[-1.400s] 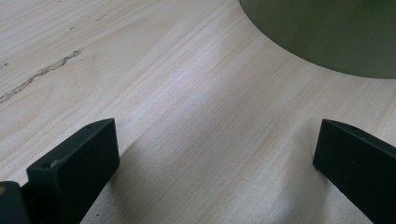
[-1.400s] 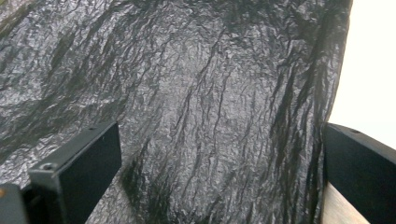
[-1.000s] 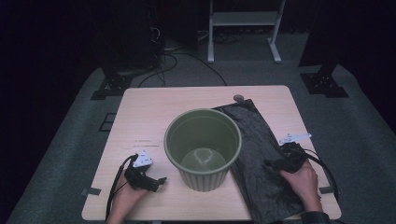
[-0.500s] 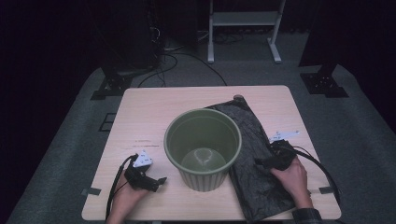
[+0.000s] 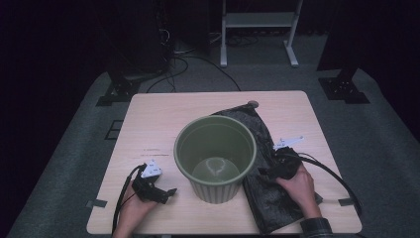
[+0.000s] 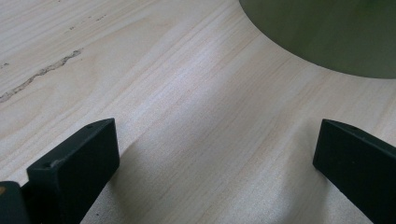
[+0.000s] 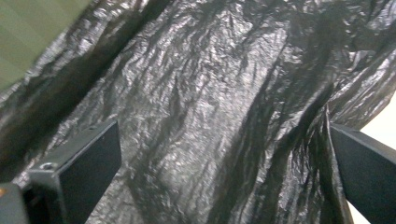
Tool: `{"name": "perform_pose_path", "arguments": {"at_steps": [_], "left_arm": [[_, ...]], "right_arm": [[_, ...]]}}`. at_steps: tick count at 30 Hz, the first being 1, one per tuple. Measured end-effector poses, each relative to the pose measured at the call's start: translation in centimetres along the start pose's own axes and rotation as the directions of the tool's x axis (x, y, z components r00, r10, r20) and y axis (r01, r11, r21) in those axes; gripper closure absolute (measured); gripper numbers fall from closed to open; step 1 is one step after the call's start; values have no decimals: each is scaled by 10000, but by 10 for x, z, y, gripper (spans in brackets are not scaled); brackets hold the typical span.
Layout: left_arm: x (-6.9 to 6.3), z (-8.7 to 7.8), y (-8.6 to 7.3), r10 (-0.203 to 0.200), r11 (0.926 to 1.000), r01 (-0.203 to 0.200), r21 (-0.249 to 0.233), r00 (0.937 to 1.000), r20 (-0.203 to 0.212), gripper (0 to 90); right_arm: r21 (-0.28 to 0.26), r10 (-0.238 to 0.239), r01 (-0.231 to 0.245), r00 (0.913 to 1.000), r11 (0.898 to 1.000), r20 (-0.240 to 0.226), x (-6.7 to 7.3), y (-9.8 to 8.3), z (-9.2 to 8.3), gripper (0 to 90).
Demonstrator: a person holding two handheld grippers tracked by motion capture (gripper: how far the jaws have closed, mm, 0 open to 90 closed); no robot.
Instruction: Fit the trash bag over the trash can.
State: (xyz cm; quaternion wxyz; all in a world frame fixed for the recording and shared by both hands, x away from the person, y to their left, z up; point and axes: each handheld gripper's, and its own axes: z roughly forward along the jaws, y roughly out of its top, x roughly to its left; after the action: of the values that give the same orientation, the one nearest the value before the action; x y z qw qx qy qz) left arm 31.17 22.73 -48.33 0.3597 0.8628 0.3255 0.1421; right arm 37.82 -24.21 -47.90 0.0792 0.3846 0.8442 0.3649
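A green plastic bucket (image 5: 215, 157) stands upright and empty near the middle of the wooden table (image 5: 163, 114). A crinkled black plastic bag (image 5: 267, 198) lies flat to its right, partly tucked behind the bucket. My right gripper (image 5: 264, 173) rests over the bag, jaws wide open, with the bag's (image 7: 210, 107) wrinkled film spread between them. My left gripper (image 5: 168, 193) sits low on bare wood left of the bucket, jaws open and empty; the bucket's (image 6: 327, 32) green wall curves across the top right of the left gripper view.
A small round object (image 5: 253, 104) lies at the table's far edge. Cables trail from both grippers toward the front edge. Beyond the table are a grey floor, stand legs (image 5: 257, 20) and cords.
My right gripper has moved left across the bag, closer to the bucket. The left gripper has stayed put.
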Motion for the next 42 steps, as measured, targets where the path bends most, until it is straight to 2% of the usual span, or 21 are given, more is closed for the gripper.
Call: {"name": "perform_pose_path", "arguments": {"at_steps": [10, 25, 33, 38, 42], "left_arm": [[0, 0, 0, -12, 10000, 12, 2, 10000, -7, 0], [0, 0, 0, -7, 10000, 7, 5, 10000, -5, 0], [0, 0, 0, -8, 10000, 8, 4, 10000, -6, 0], [0, 0, 0, -11, 10000, 11, 3, 10000, -6, 0], [0, 0, 0, -12, 10000, 12, 6, 10000, -8, 0]], "right_arm": [[-97, -151, 148, 9994, 9998, -299, 12, 9, 12, 0], [180, -661, 666, 9975, 9976, -236, 33, 24, 29, 0], [162, -963, 961, 9952, 9952, 151, 39, 23, 32, 0], [91, -1344, 1341, 9887, 9909, 666, 43, 20, 34, 0], [60, -1264, 1263, 9894, 9920, 717, 44, 20, 34, 21]]}}
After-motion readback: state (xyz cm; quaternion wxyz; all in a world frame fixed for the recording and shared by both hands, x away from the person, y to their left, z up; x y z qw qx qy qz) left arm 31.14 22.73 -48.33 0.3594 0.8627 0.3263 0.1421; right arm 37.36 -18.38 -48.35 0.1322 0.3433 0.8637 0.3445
